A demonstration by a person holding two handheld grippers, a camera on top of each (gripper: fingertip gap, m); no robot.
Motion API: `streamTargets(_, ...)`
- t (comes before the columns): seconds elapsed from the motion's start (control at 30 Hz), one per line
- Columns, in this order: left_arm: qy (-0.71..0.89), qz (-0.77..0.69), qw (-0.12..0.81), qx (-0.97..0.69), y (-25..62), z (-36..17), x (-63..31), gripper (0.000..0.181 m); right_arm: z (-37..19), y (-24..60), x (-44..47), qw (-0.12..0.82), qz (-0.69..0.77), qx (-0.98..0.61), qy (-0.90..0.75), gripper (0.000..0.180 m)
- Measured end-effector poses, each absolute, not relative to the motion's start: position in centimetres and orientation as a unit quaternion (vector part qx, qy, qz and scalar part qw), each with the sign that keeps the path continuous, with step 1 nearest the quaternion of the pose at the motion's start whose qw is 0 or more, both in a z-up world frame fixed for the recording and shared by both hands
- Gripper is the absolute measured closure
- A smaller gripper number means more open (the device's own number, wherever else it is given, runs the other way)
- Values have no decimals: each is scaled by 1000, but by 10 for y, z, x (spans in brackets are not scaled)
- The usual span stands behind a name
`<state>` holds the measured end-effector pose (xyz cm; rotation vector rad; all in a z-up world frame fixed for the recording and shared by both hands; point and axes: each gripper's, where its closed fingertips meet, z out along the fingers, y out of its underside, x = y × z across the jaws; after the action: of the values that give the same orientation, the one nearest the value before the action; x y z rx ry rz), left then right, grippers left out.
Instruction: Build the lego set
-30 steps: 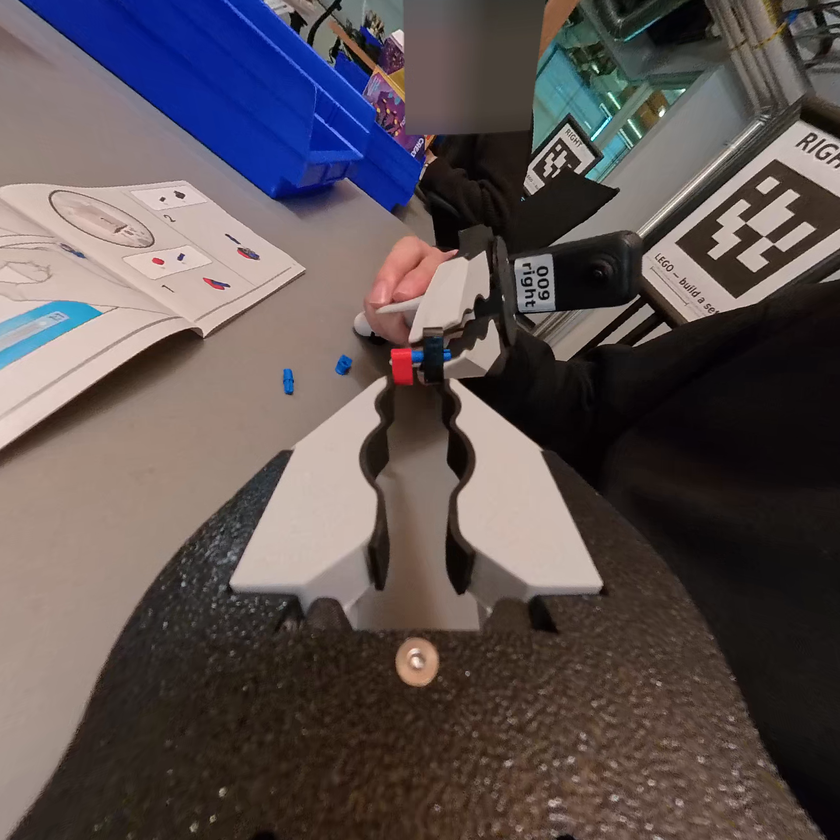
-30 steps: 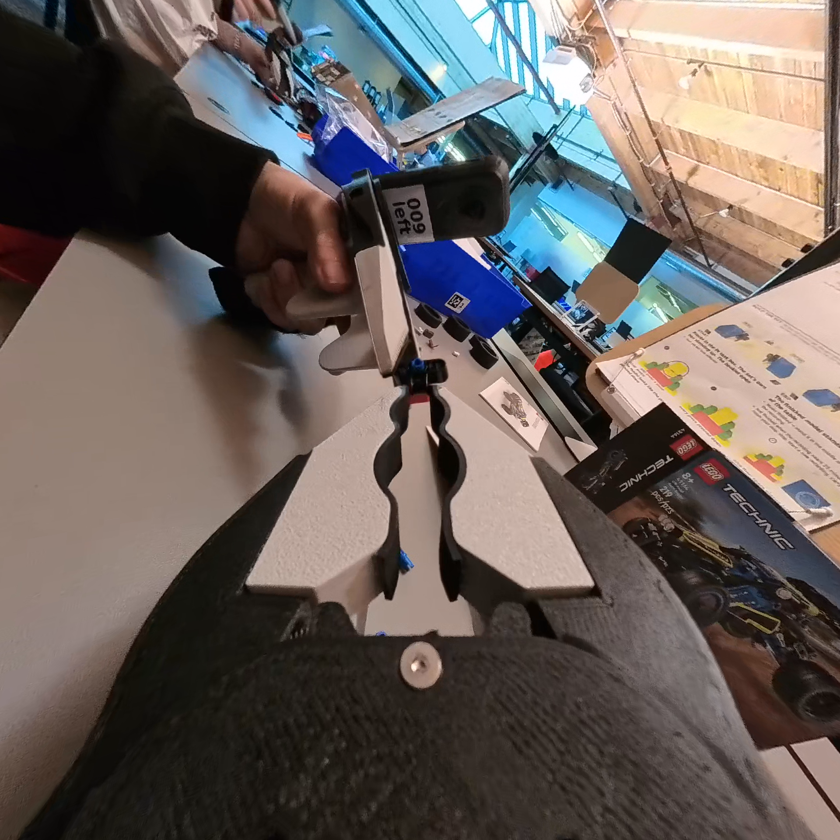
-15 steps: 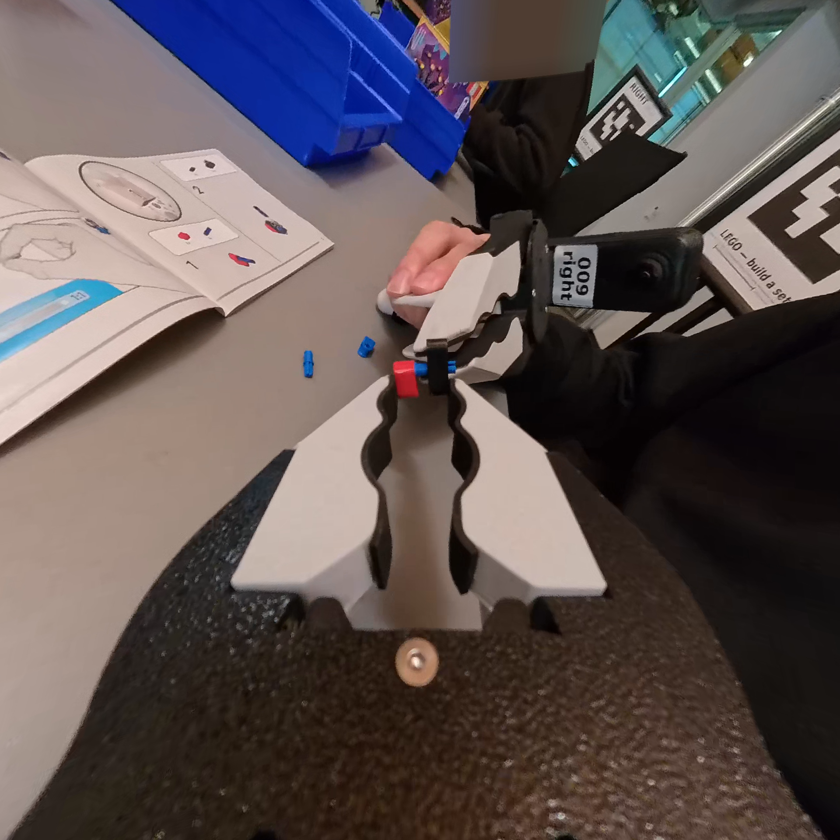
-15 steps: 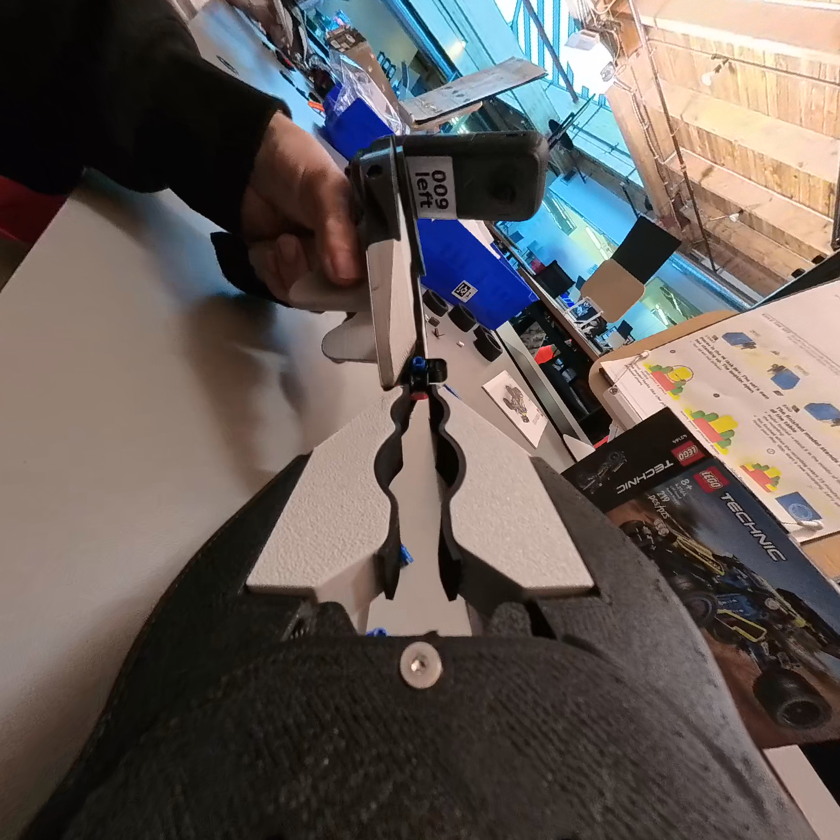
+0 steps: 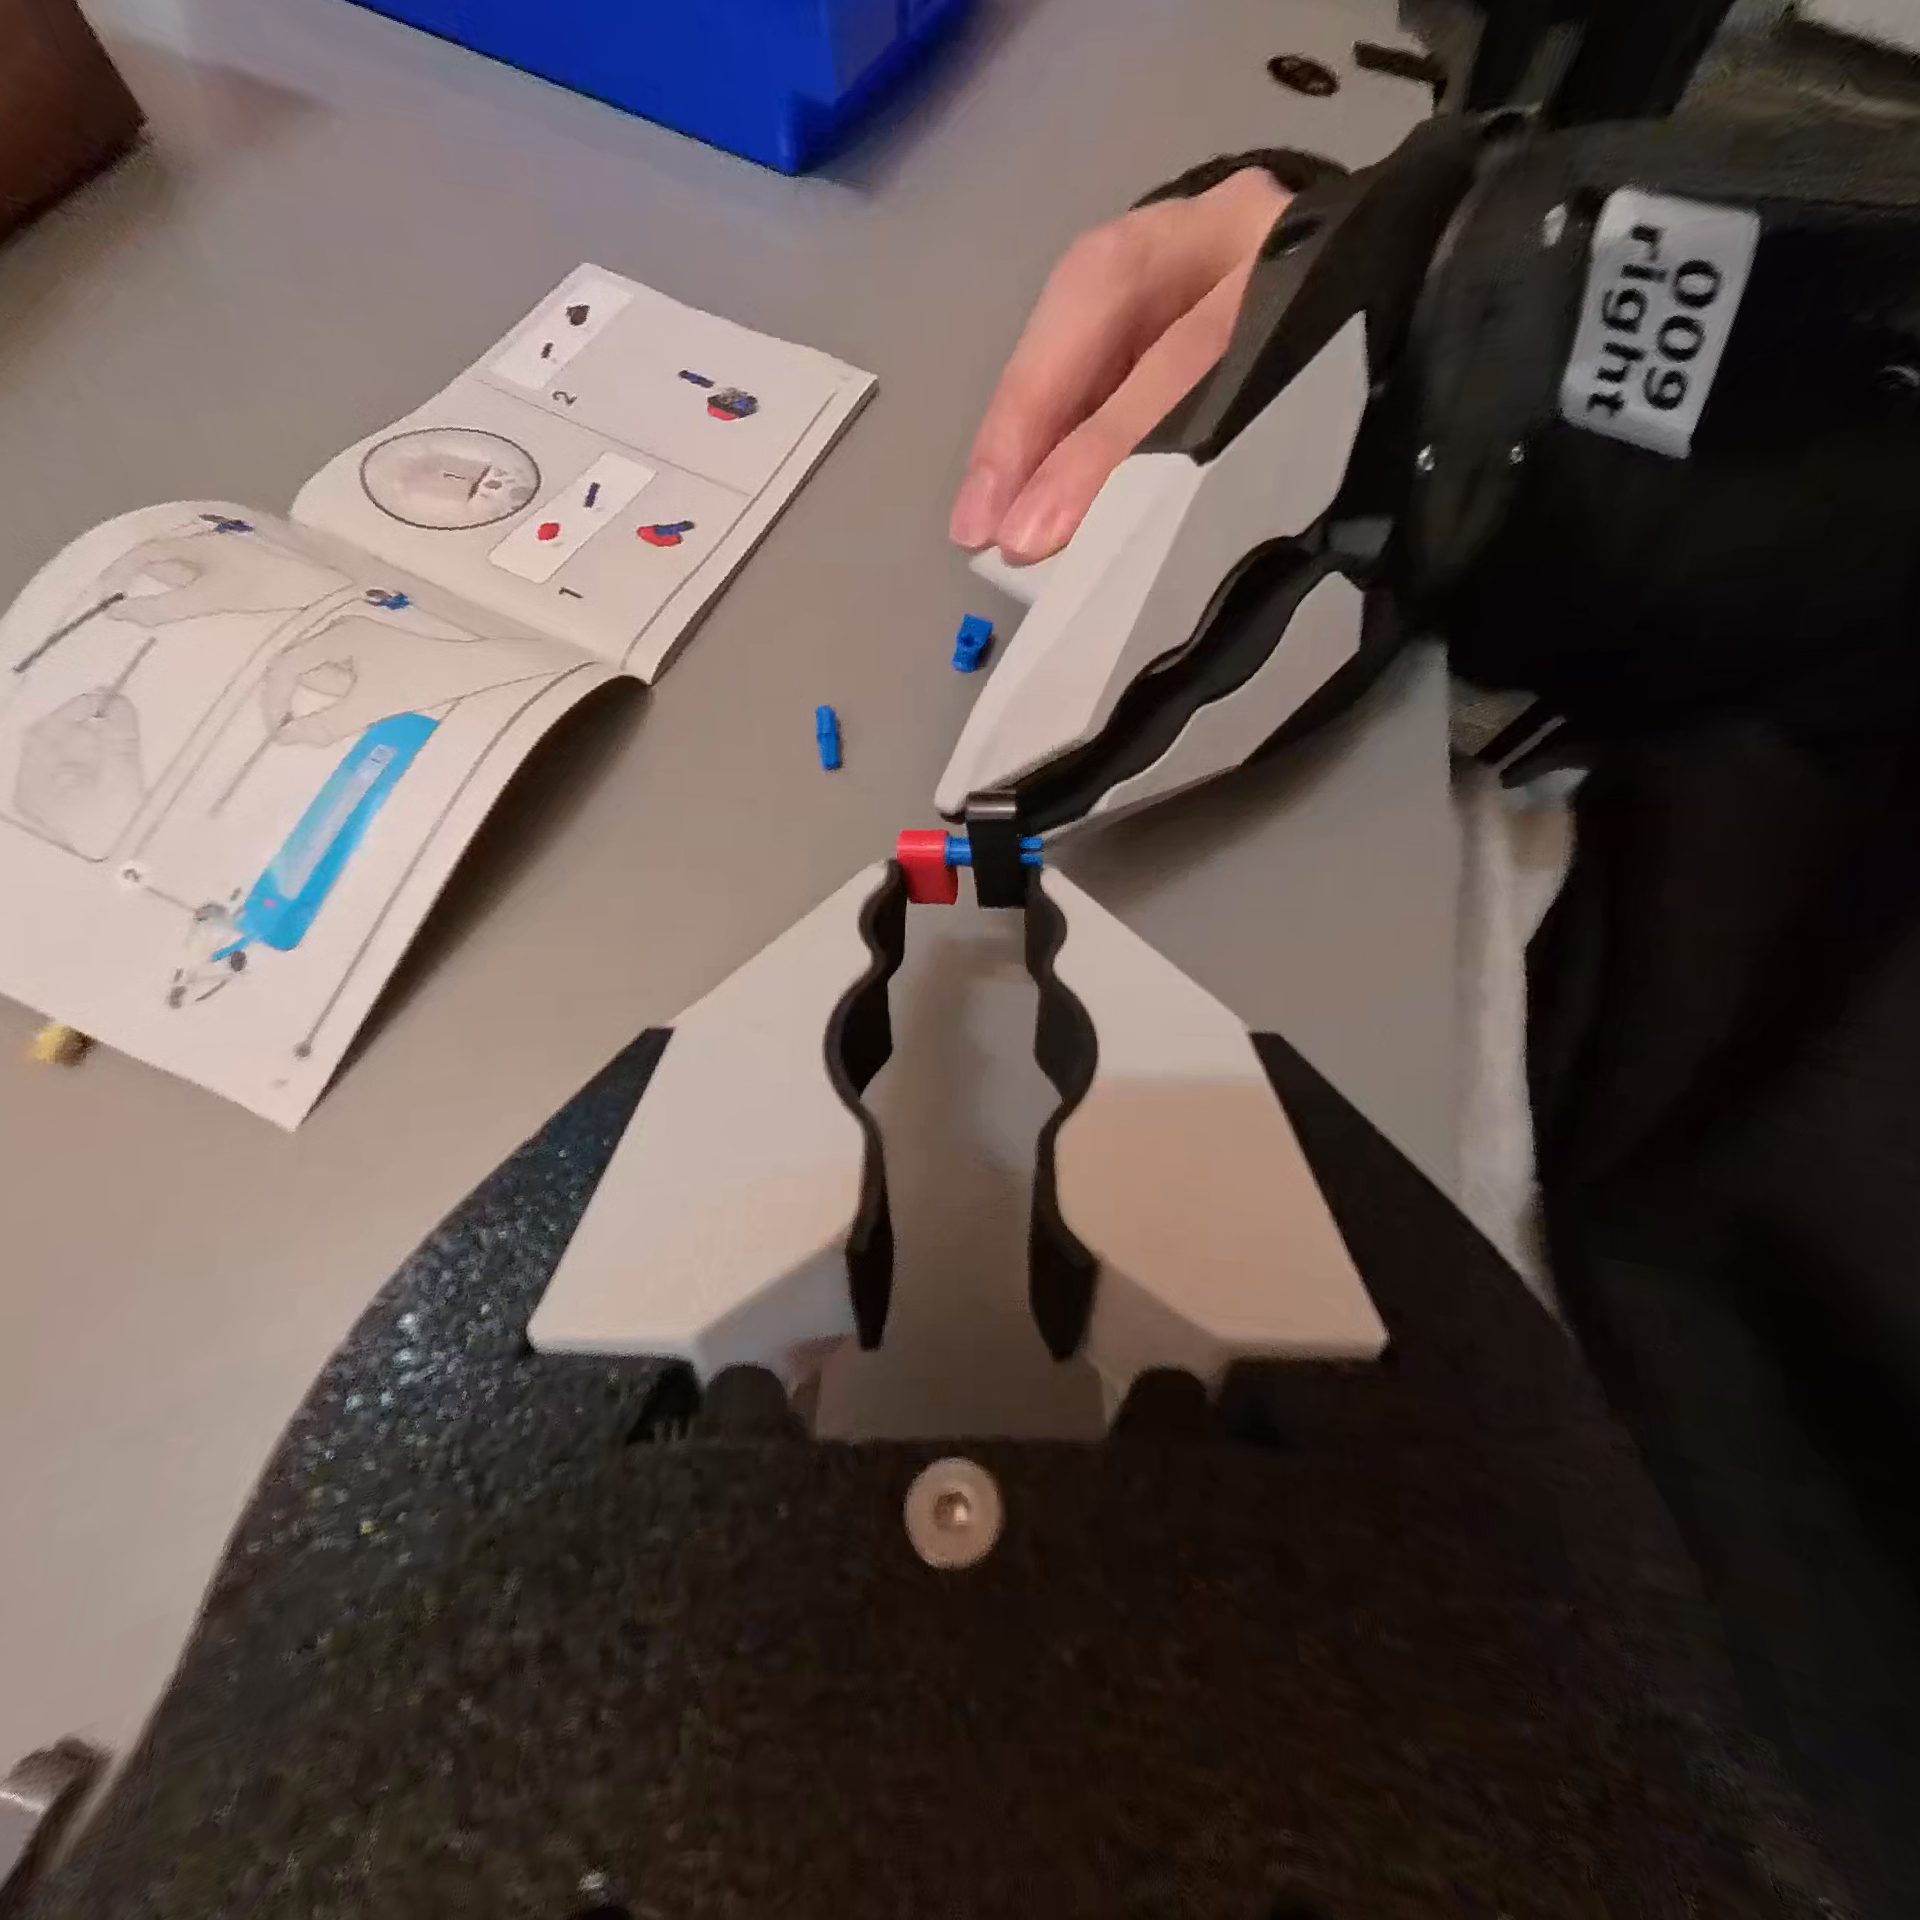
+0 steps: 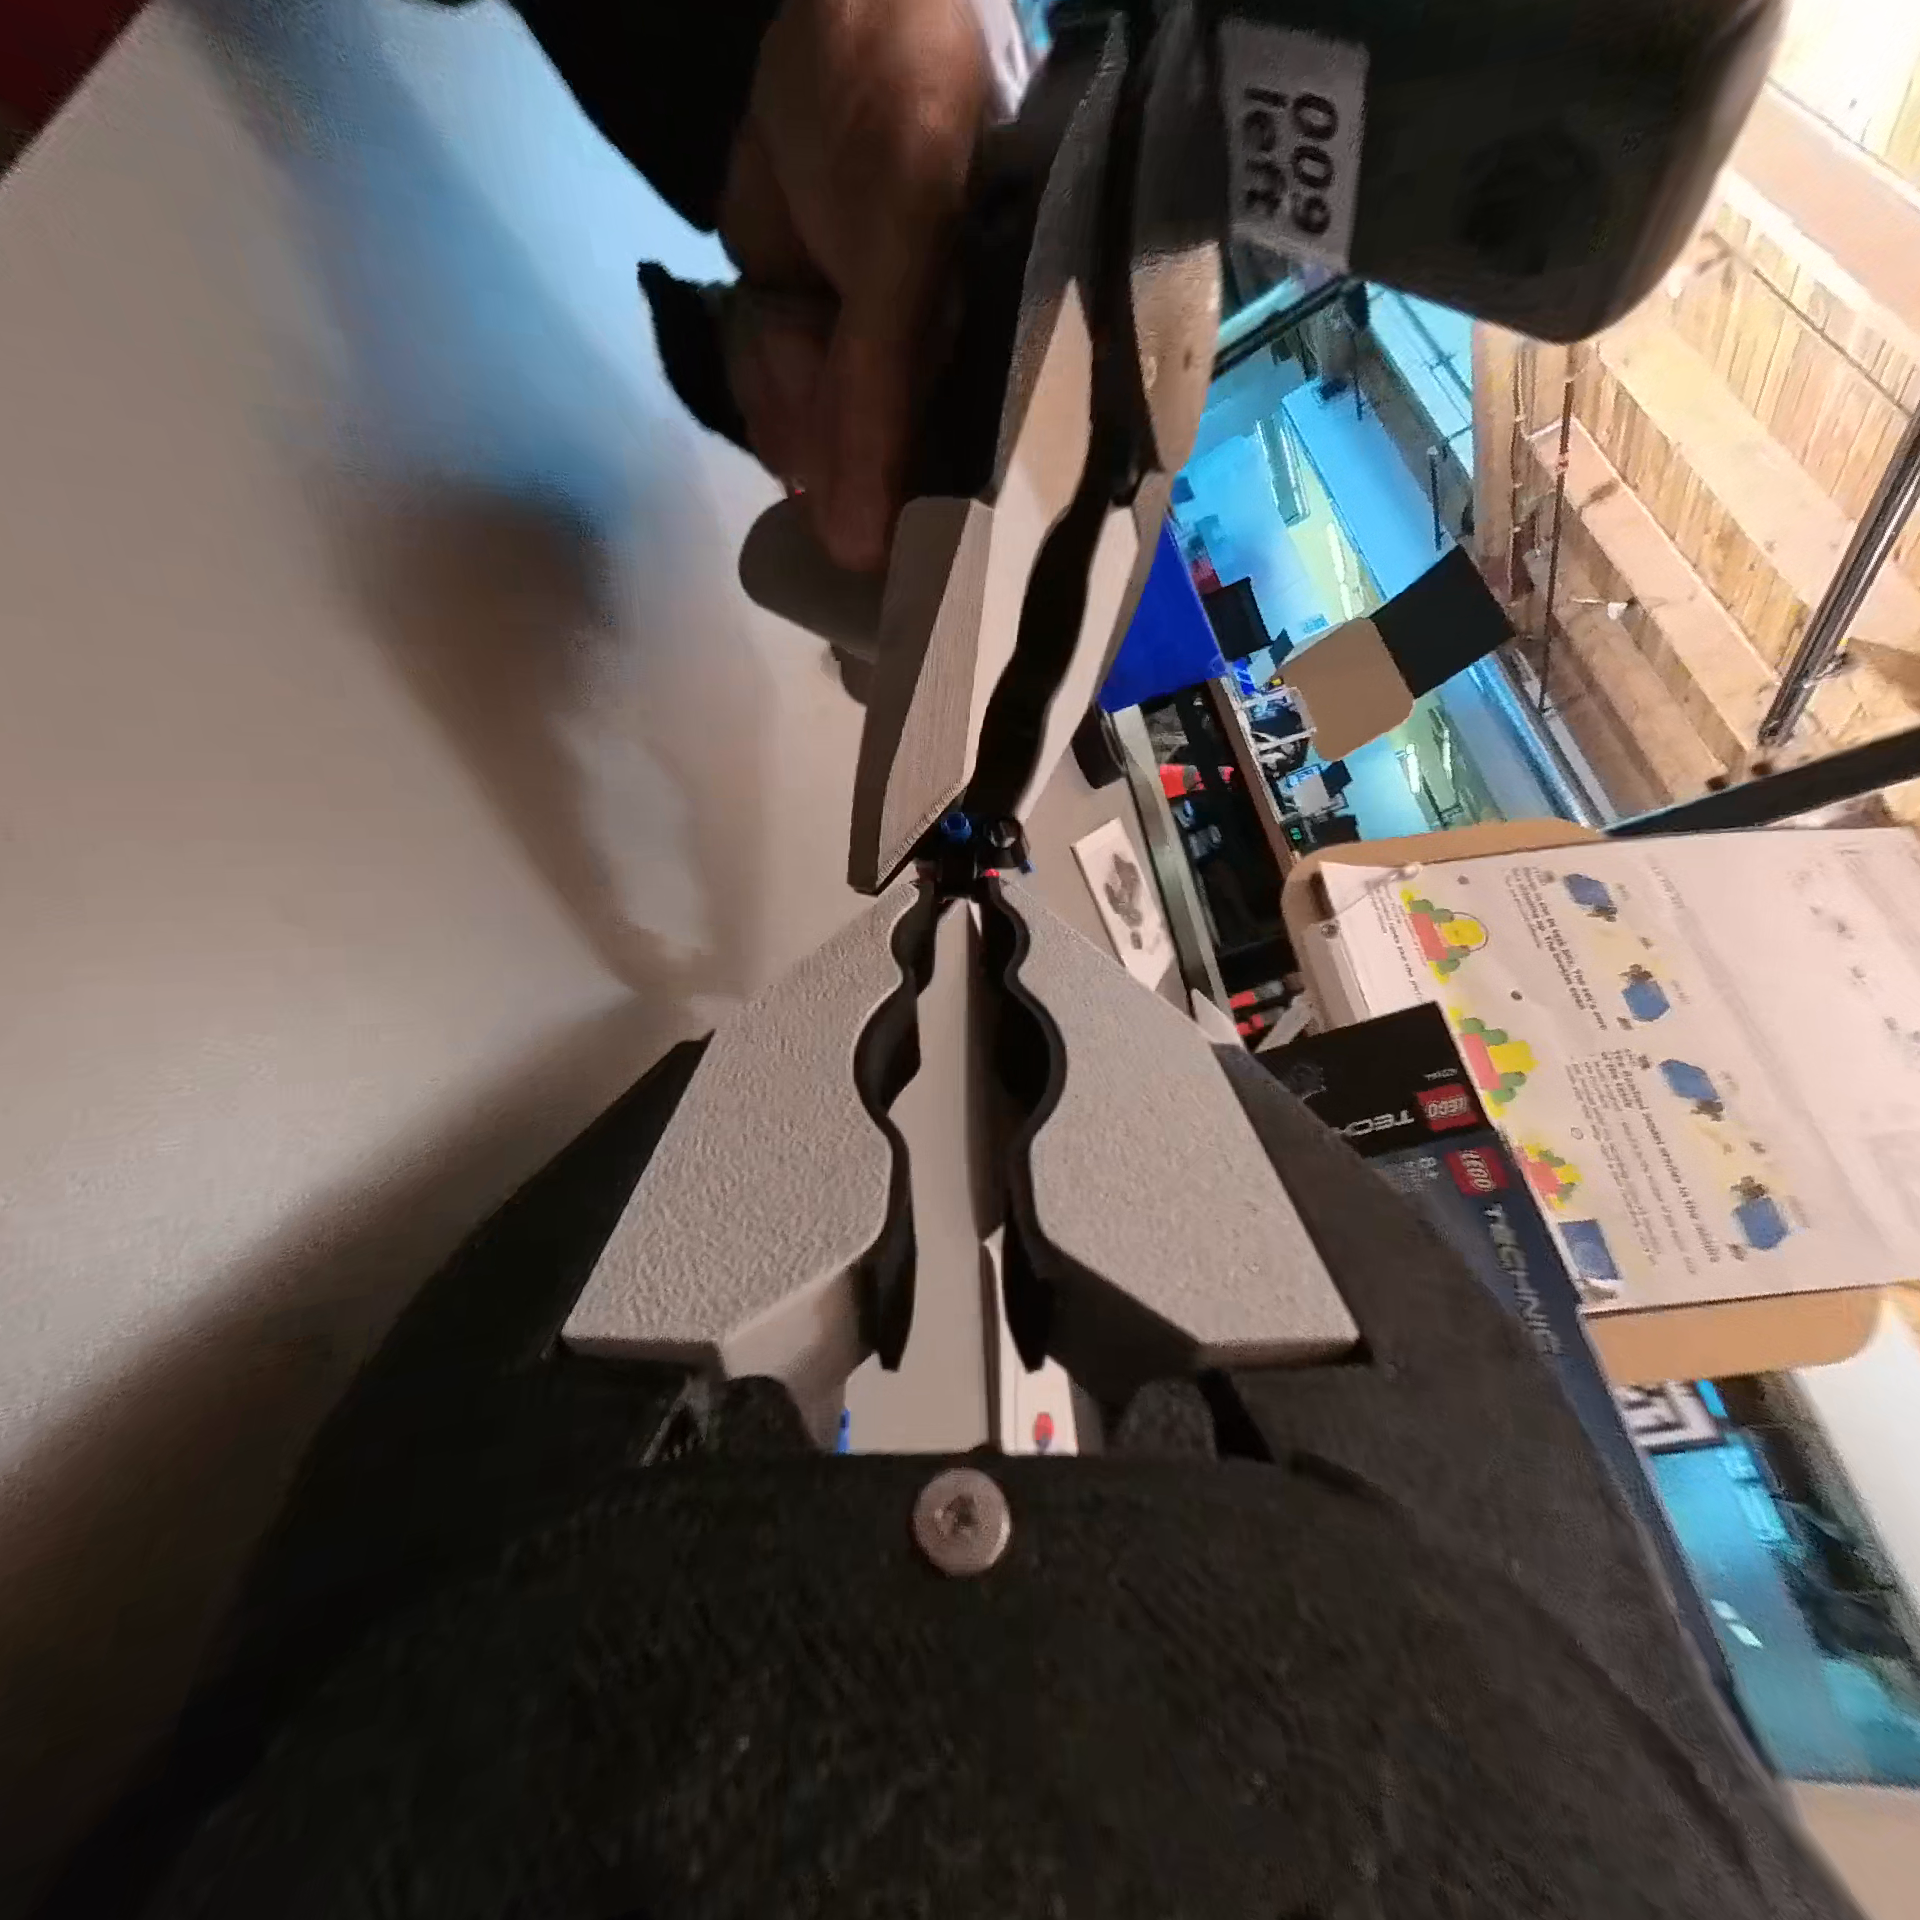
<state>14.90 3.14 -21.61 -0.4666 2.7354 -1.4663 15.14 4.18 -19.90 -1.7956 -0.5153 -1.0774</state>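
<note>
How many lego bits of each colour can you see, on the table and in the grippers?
Blue: 3, a loose pin, a small connector, and the pin joining the held parts.
Red: 1.
Black: 1.
Total: 5.

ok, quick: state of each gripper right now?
Left gripper: jaws apart around the small red, blue and black lego assembly; grip cannot be told.
Right gripper: shut on that assembly's black piece.

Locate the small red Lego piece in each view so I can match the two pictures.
Left wrist view: red Lego piece at centre, just left of the black piece, joined by a blue pin.
Right wrist view: only red slivers show at the meeting fingertips.
Shared landmark: the black piece between both hand-held grippers.
</note>
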Motion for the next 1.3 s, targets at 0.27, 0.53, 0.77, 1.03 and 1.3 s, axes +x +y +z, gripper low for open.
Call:
streamTargets(0.27,858,-495,-2,-134,29,-221,153,163,-204,40,154,444,-458,-738,-220,173)
streamTargets(0.53,879,-460,24,-122,29,-229,153,167,-215,39,156,429,-442,-758,-214,172)
streamTargets(0.77,852,-503,23,-142,28,-212,159,166,-195,32,162,467,-464,-733,-173,166)
streamTargets(1.03,834,-515,36,-194,39,-204,175,166,-173,-37,184,423,-430,-793,-83,152)
streamTargets(1.3,835,-511,106,-177,23,-204,178,166,-170,-27,178,543,-206,-791,193,156)
